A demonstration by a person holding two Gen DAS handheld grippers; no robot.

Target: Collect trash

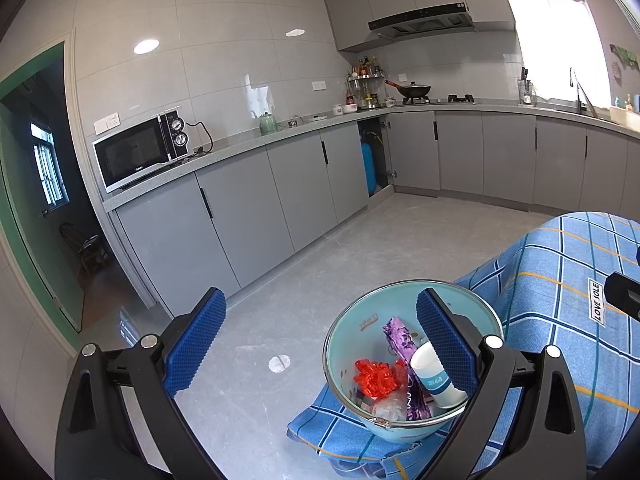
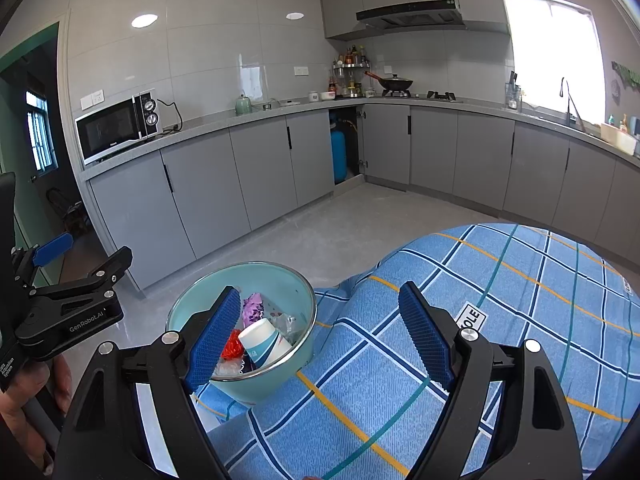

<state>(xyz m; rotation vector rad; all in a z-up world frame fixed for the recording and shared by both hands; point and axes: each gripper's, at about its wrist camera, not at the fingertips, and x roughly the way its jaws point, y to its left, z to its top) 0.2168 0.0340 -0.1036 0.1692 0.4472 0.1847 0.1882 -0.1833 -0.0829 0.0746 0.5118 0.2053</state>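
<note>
In the left wrist view, your left gripper (image 1: 320, 340) has its jaws spread wide and empty, and the pale blue enamel basin (image 1: 352, 320) holding the trash, a white paper cup (image 1: 434, 376), a purple wrapper (image 1: 400, 336) and a red ribbon bow (image 1: 374, 378), sits lower centre-right, just behind the right-hand jaw, on the blue checked cloth (image 1: 560, 280).

In the right wrist view, your right gripper (image 2: 318, 336) is likewise wide apart and empty, with the basin (image 2: 276, 280) behind its left-hand jaw at lower centre-left; the cup's (image 2: 262, 342) long axis tilts up towards the frame's left, and I judge neither hand clearly nearer.

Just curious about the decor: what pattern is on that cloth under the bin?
The cloth is blue plaid with white, navy, teal and yellow lines; clearest in the right wrist view.
</note>
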